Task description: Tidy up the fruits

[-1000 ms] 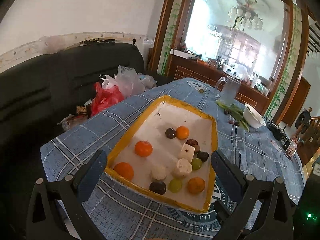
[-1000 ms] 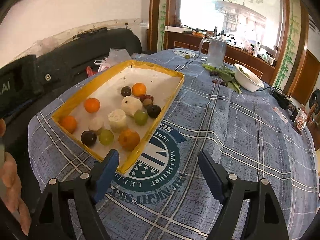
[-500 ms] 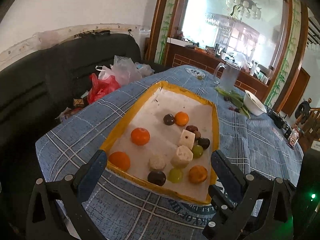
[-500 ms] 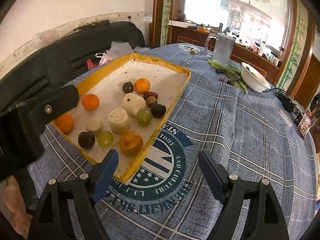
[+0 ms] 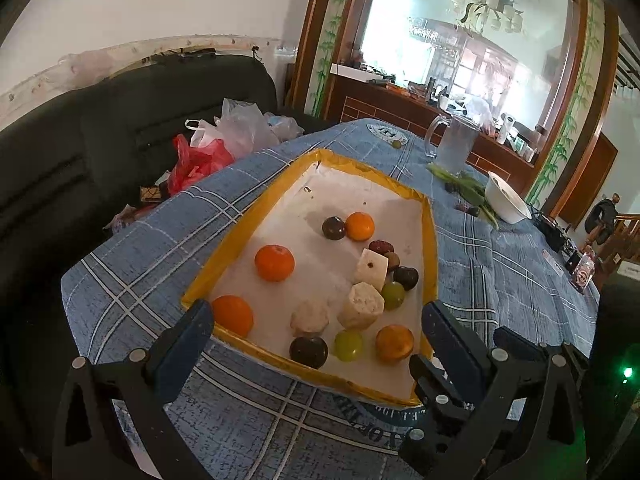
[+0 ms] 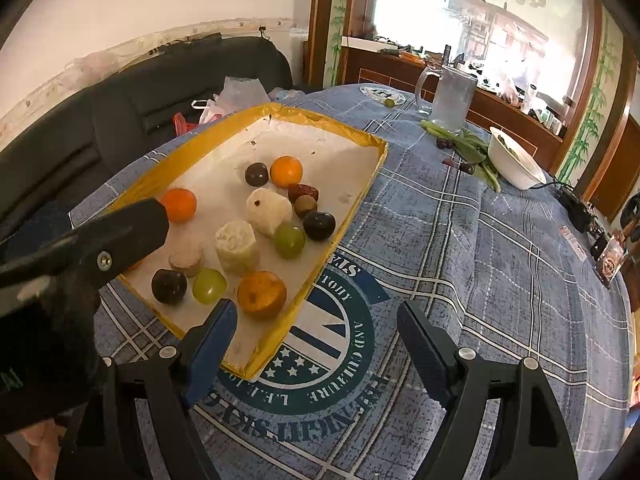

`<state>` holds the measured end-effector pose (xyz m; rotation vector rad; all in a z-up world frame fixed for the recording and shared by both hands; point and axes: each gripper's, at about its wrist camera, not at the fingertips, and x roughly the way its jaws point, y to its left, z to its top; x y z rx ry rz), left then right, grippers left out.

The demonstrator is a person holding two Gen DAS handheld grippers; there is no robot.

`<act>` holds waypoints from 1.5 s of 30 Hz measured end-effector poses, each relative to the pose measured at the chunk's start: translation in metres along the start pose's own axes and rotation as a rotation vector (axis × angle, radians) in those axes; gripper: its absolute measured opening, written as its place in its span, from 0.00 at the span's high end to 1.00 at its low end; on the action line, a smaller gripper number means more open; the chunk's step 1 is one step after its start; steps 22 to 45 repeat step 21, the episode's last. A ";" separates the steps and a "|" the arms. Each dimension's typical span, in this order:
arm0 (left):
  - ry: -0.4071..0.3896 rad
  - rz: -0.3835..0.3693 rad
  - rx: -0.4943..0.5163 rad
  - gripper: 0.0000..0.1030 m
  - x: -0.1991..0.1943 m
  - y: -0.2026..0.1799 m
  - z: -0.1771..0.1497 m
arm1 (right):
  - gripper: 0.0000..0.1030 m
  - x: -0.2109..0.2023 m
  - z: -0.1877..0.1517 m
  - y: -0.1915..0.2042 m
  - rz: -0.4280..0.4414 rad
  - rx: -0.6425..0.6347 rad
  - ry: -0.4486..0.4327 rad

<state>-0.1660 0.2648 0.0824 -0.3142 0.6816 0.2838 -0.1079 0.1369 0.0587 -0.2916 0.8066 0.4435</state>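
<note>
Left claw spread wide, empty, hovering over near edge of tray; right claw likewise agape, empty, over near right tray corner. Fruits scattered loose inside tray on counter. Sorting stage unclear; neither claw committed to any piece. Both held level, aimed far.

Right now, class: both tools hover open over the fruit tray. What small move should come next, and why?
Probably lower the right tool onto the brownish orange fruit at the tray's near edge: it lies closest, the jaws are open, and nothing is held yet. The left tool can wait.
</note>
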 end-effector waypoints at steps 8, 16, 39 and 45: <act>-0.007 0.021 -0.007 0.00 0.002 0.000 -0.004 | 0.17 0.004 0.003 0.004 0.010 0.000 0.007; 0.006 0.011 -0.009 0.00 0.000 -0.001 -0.005 | 0.17 0.001 0.001 -0.001 0.019 0.023 0.008; 0.008 0.011 -0.003 0.00 -0.003 -0.003 -0.005 | 0.17 -0.005 -0.001 -0.006 0.014 0.040 -0.001; 0.008 0.011 -0.003 0.00 -0.003 -0.003 -0.005 | 0.17 -0.005 -0.001 -0.006 0.014 0.040 -0.001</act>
